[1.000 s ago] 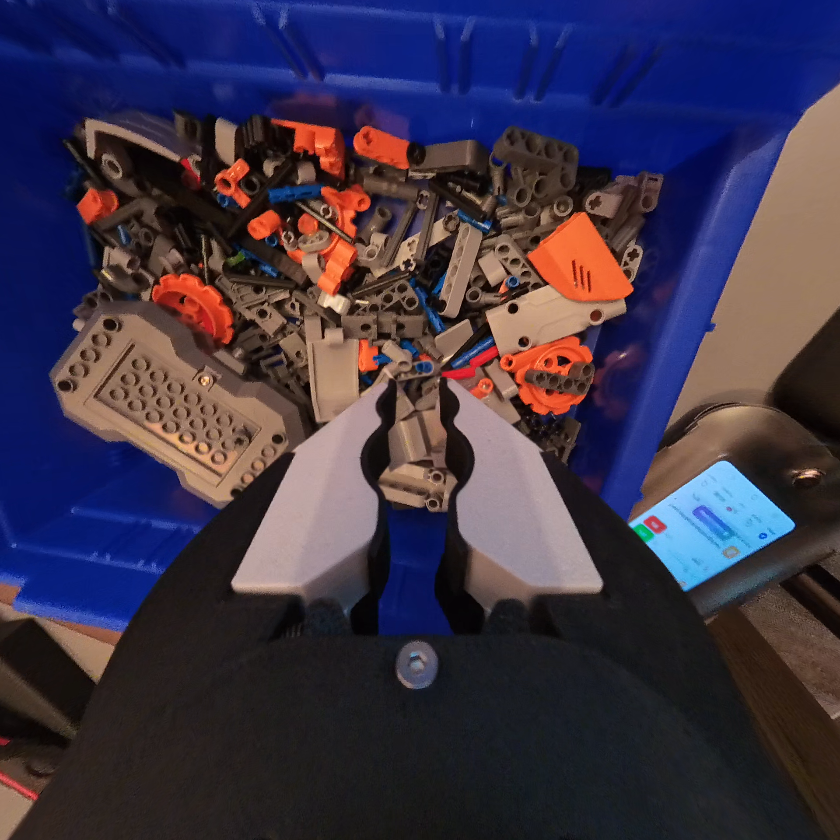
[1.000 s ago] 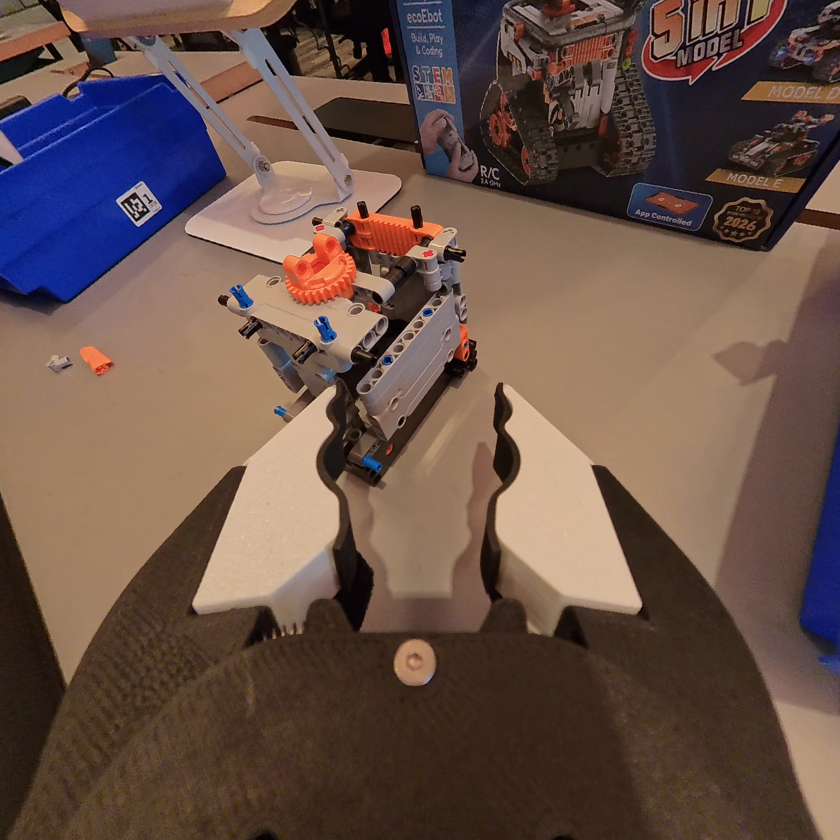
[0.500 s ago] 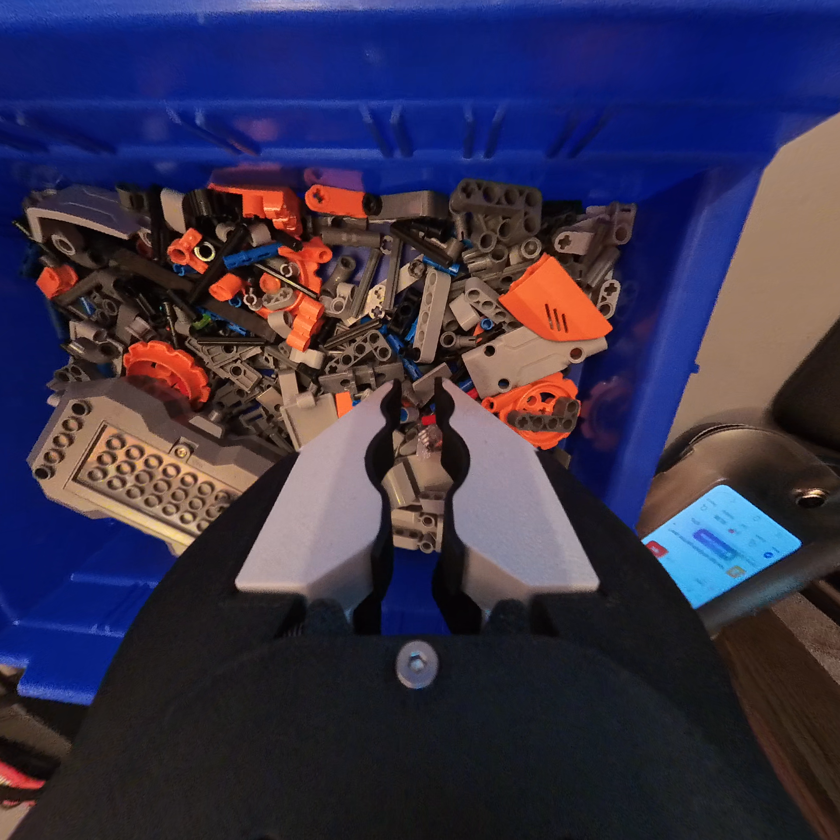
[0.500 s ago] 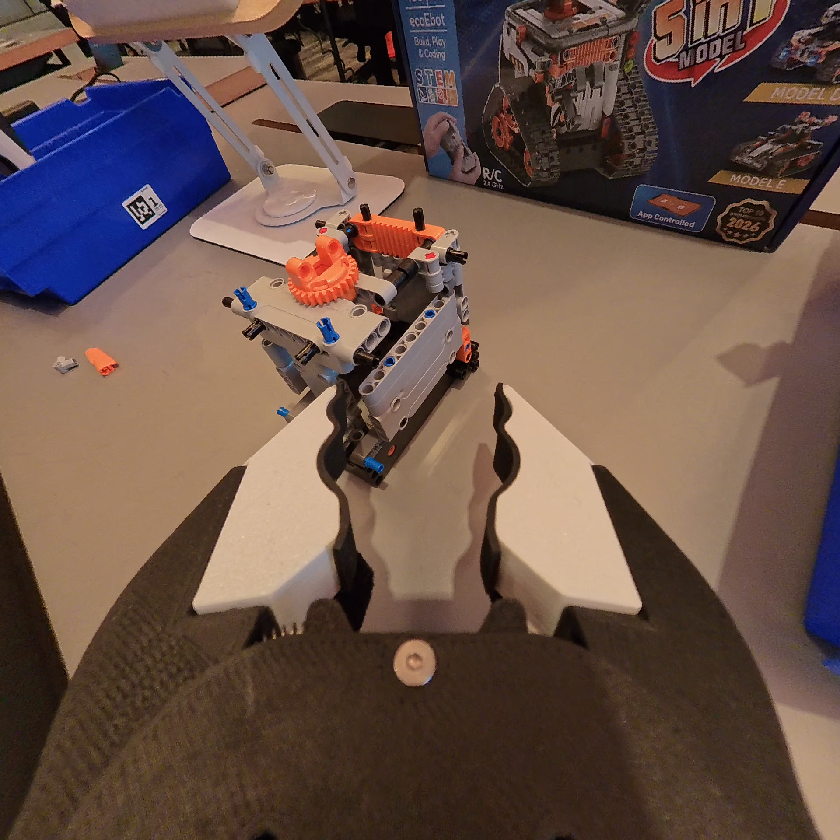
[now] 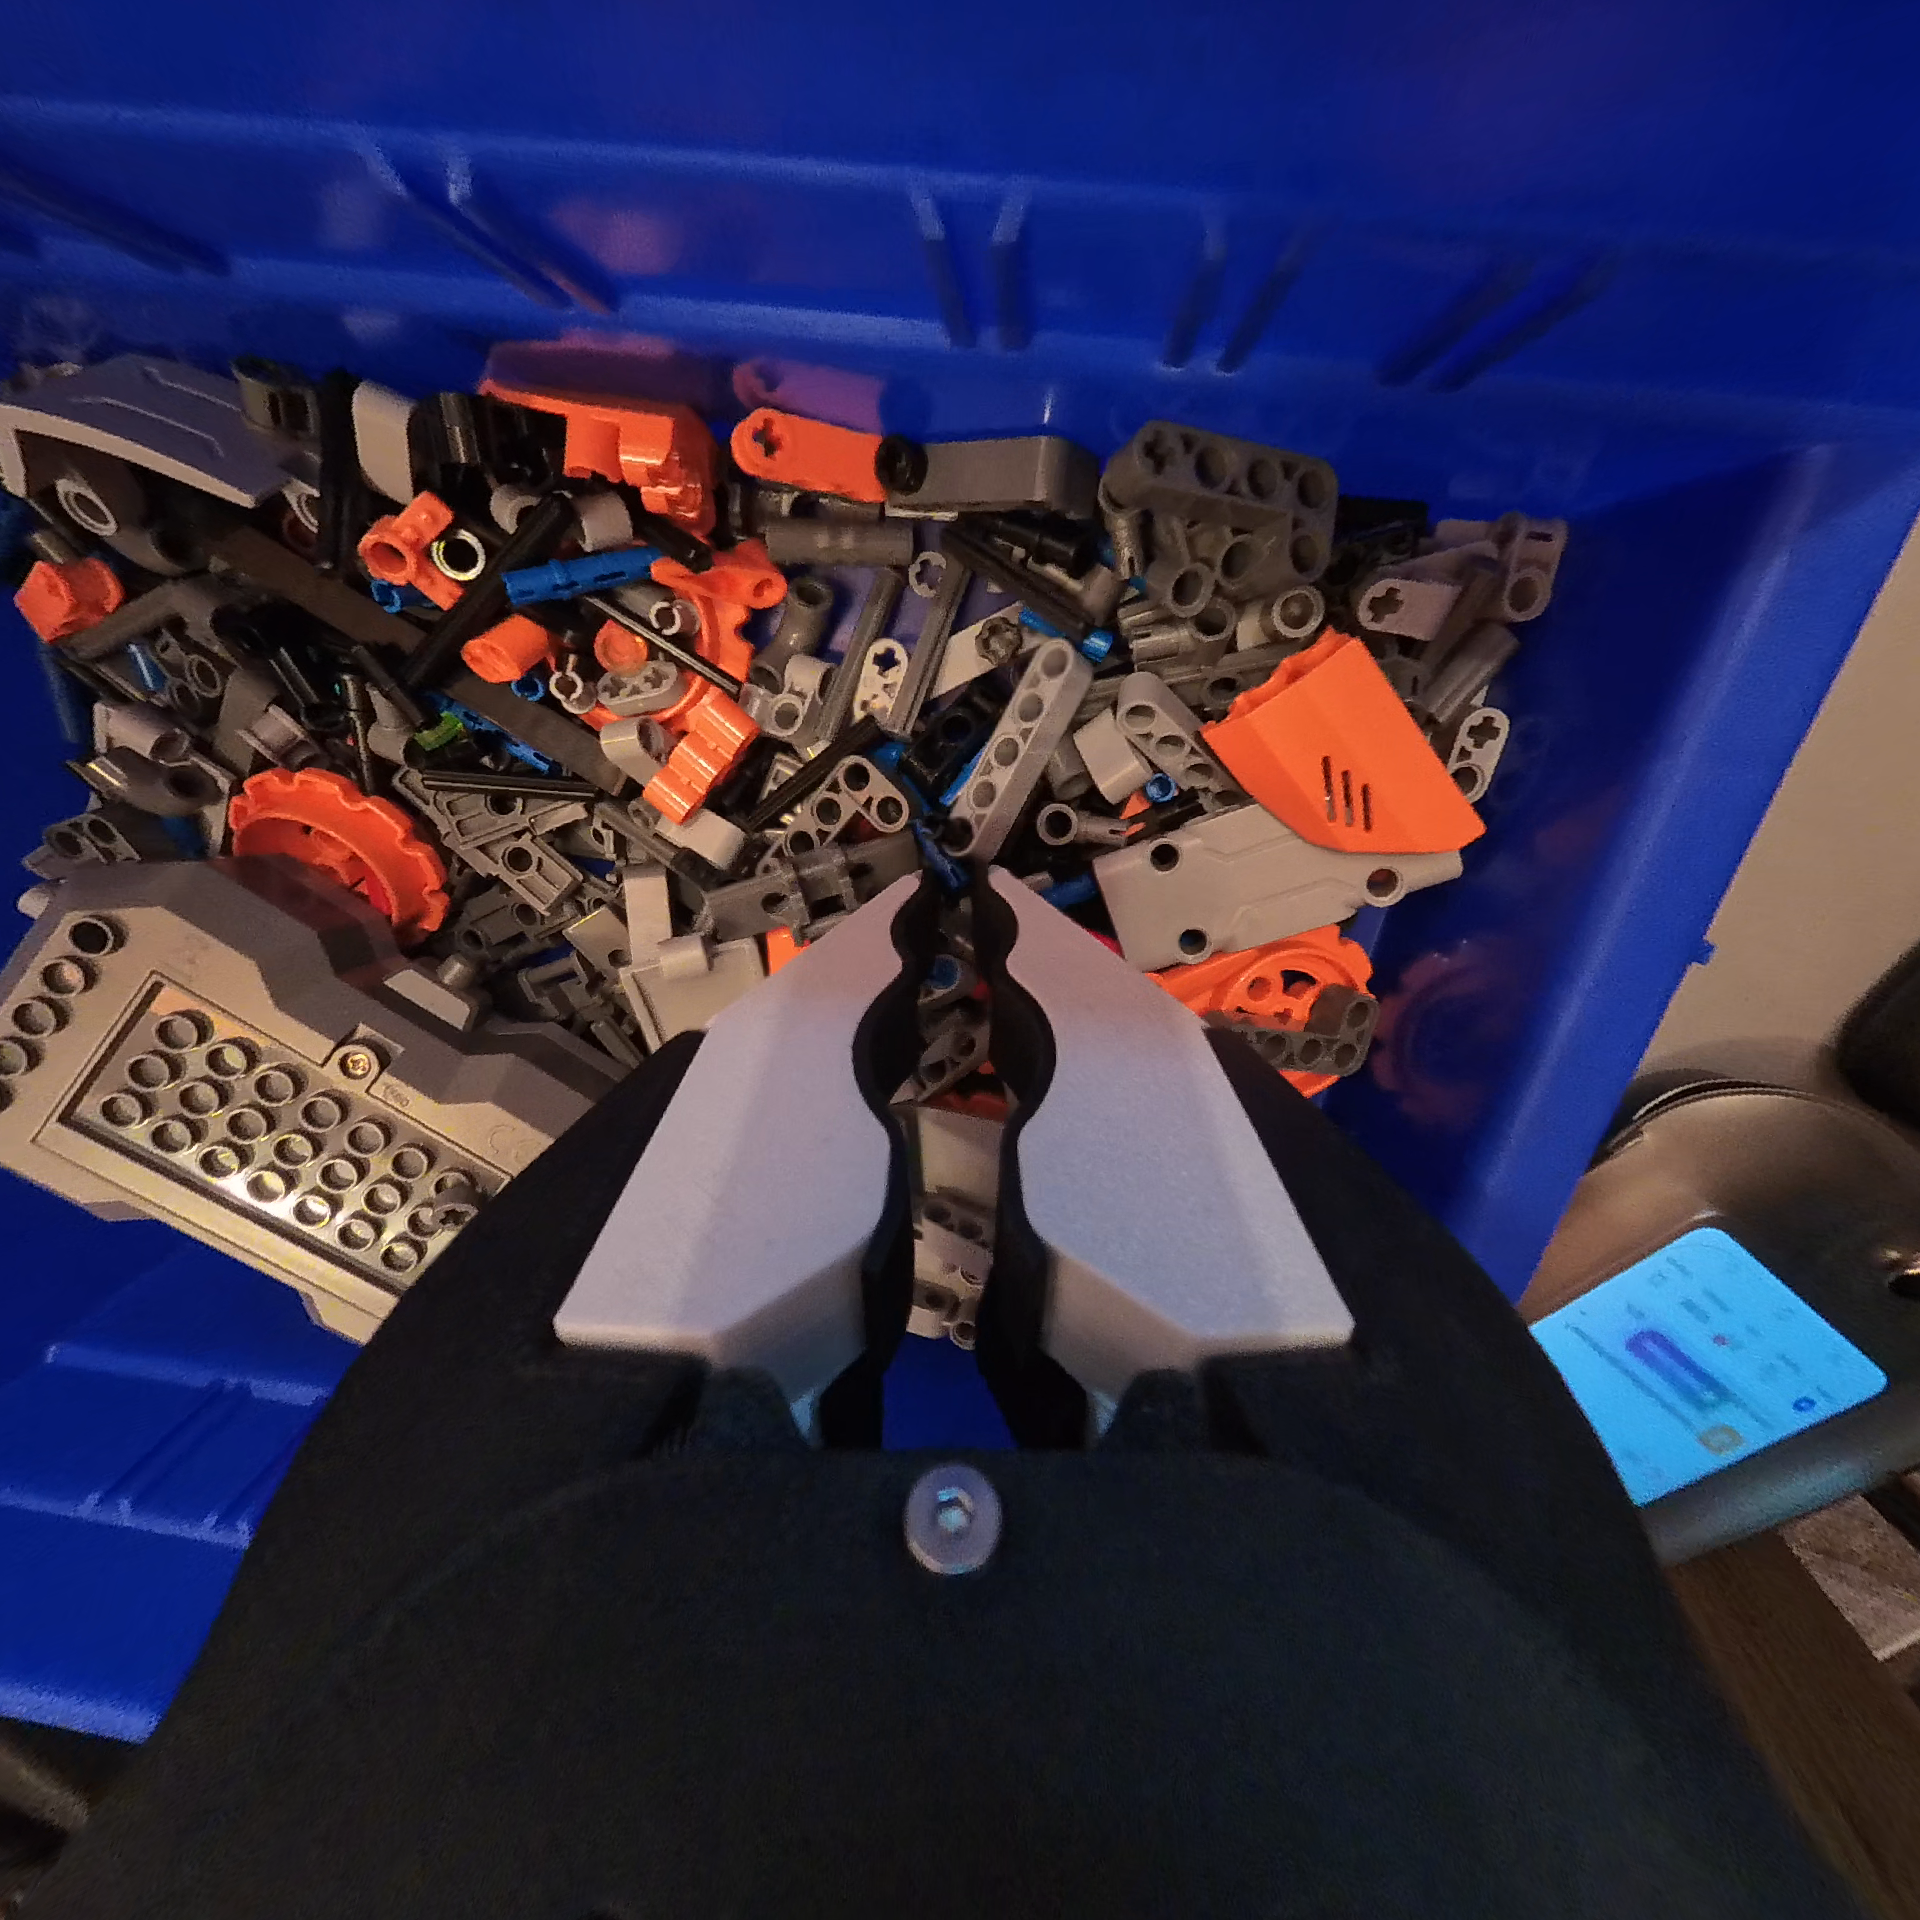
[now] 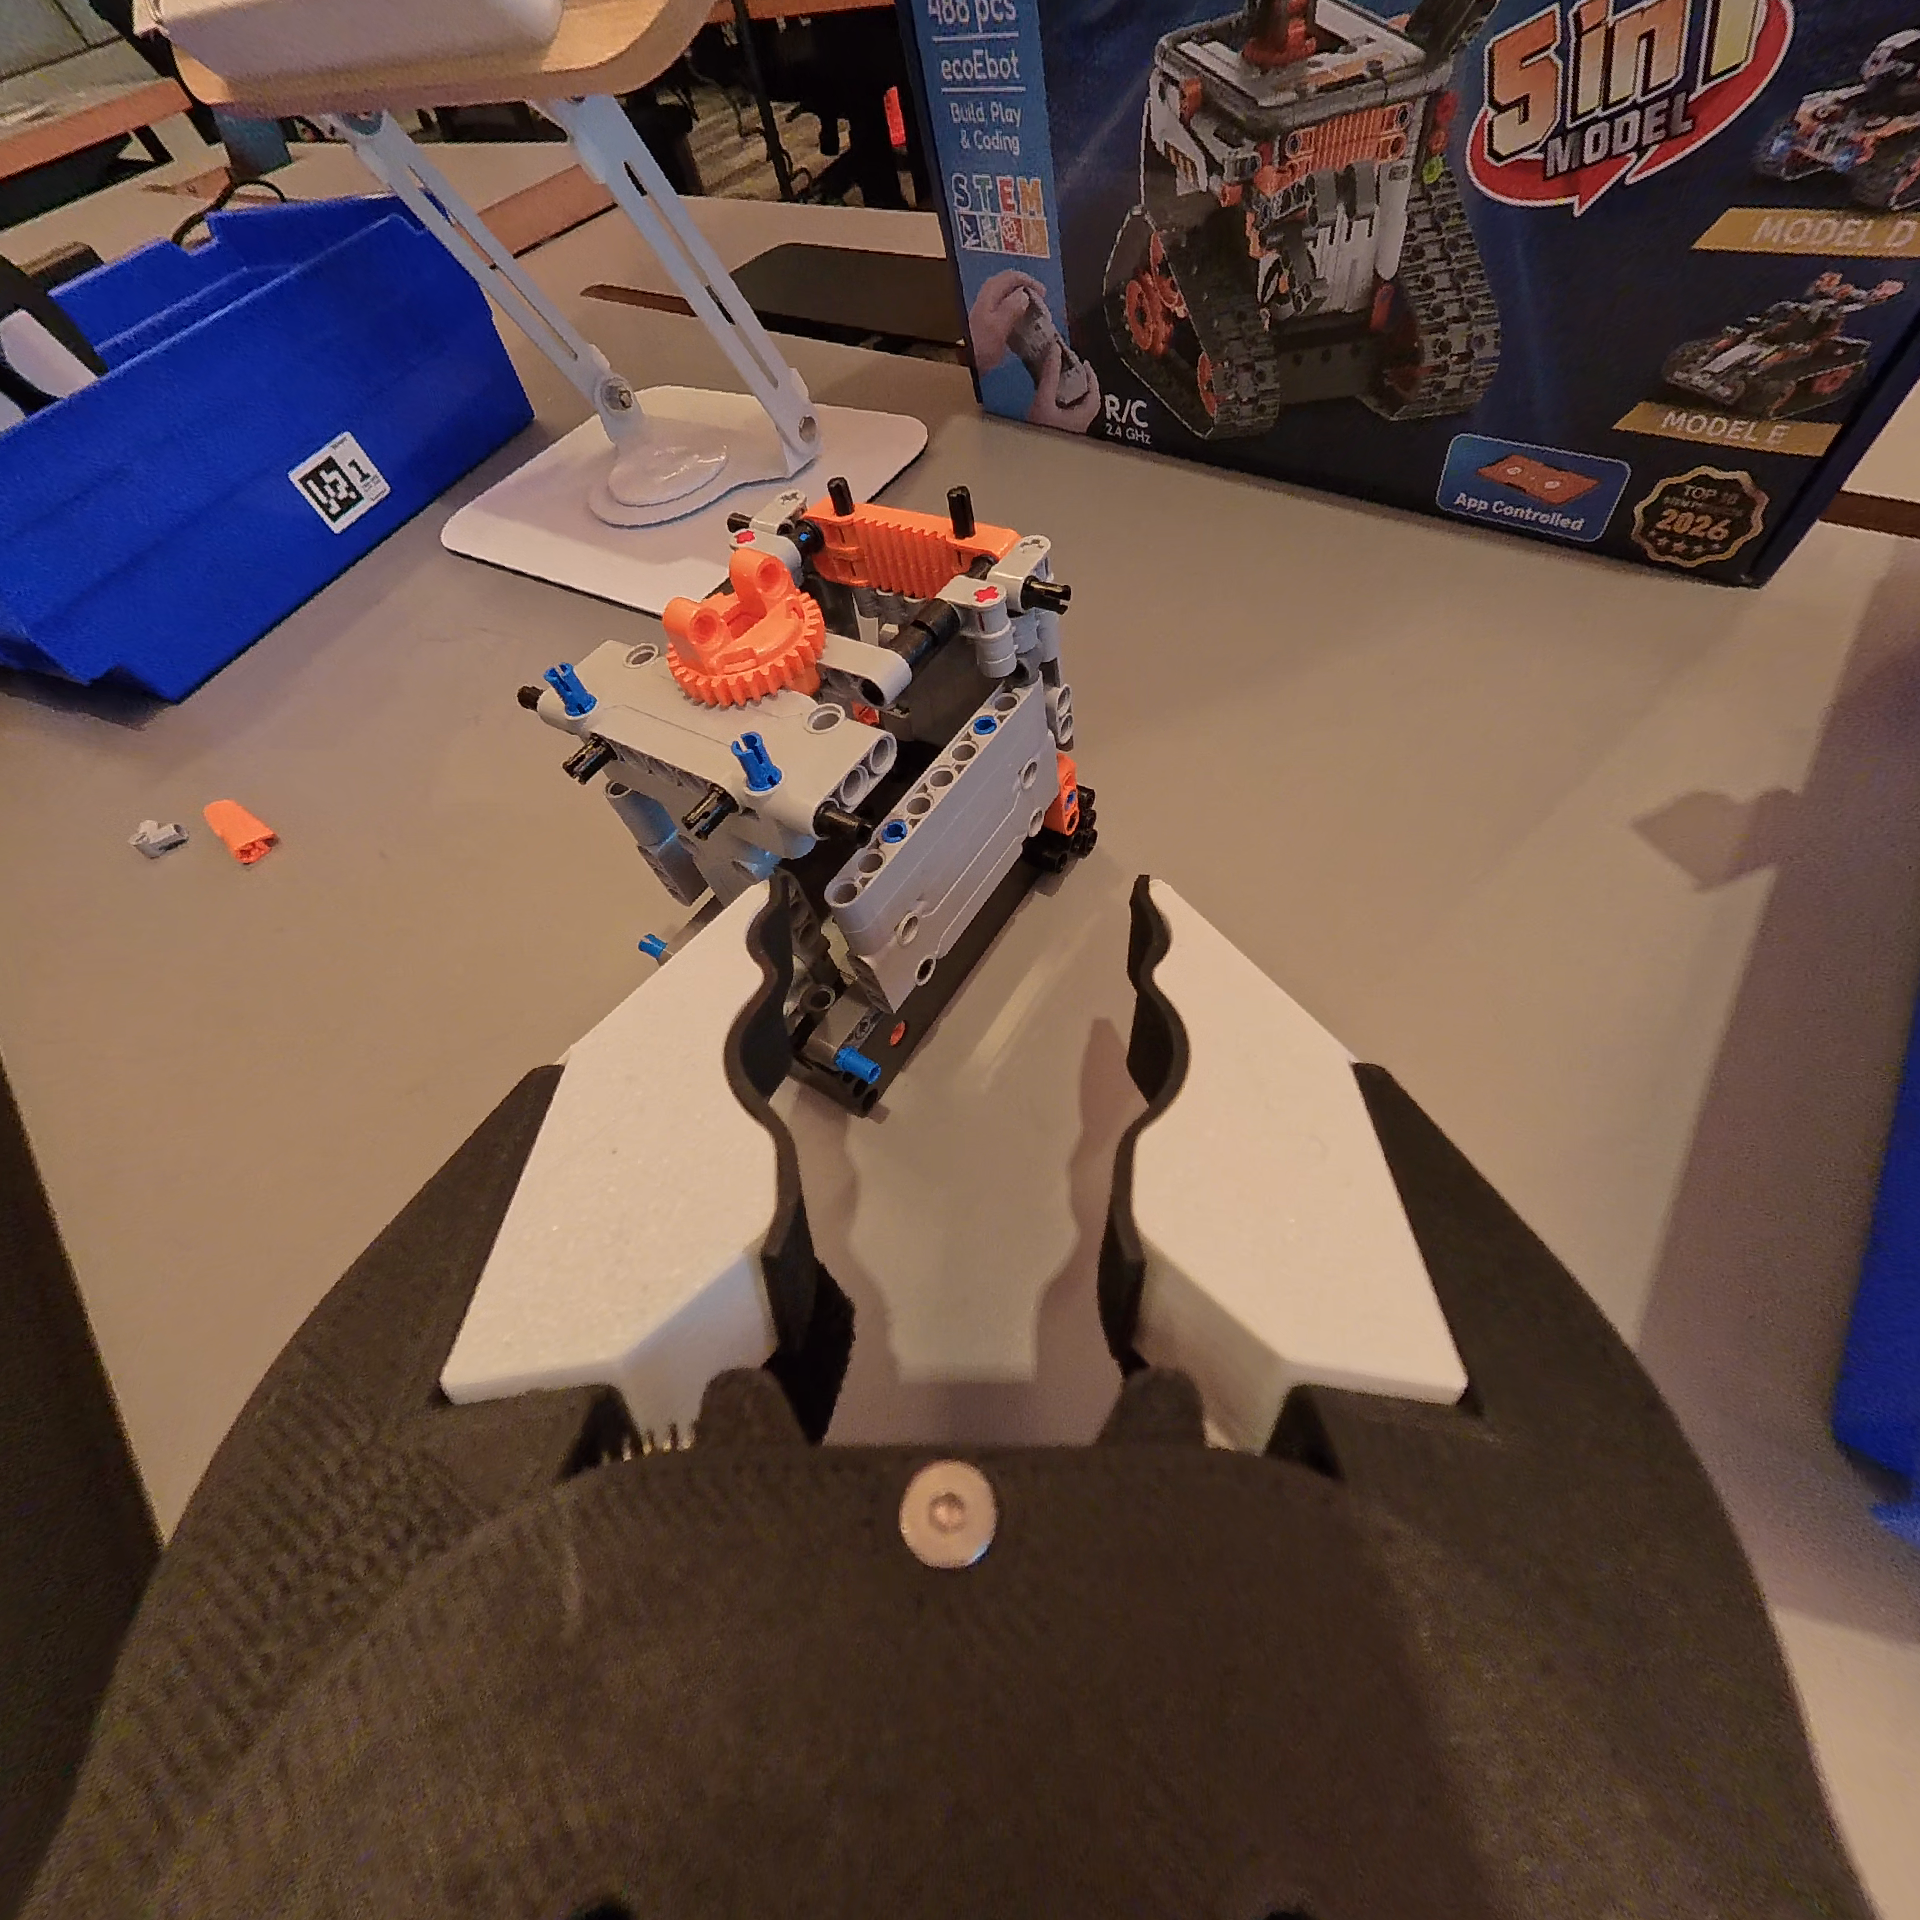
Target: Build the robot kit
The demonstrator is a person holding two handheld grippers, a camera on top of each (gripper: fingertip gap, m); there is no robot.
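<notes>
In the left wrist view my left gripper (image 5: 951, 878) reaches down into a blue bin (image 5: 935, 208) full of grey, black and orange building pieces (image 5: 831, 675). Its jaws are nearly together, pinching a small blue pin (image 5: 940, 864) at the tips. A large grey studded housing (image 5: 239, 1091) lies at the left, and an orange panel (image 5: 1340, 758) at the right. In the right wrist view my right gripper (image 6: 956, 888) is open and empty, low over a grey table (image 6: 1351, 831). A partly built grey, orange and black model (image 6: 831, 727) stands just ahead, its near corner between the fingers beside the left finger (image 6: 644, 1143).
A lit phone (image 5: 1704, 1351) lies right of the bin. On the table: another blue bin (image 6: 208, 468) at the left, a white stand (image 6: 686, 488), a printed toy box (image 6: 1455, 260) at the back, small orange (image 6: 239, 831) and grey (image 6: 156, 836) pieces, and a blue edge (image 6: 1881, 1299) at the right. My right fingertips sit around 50 centimetres from my left ones. About 12 centimetres separates my left fingertips from the large grey studded housing (image 5: 239, 1091).
My left gripper has moved deeper over the pile and its jaws have narrowed from a wider gap to almost together. The right gripper has barely moved and stays open.
</notes>
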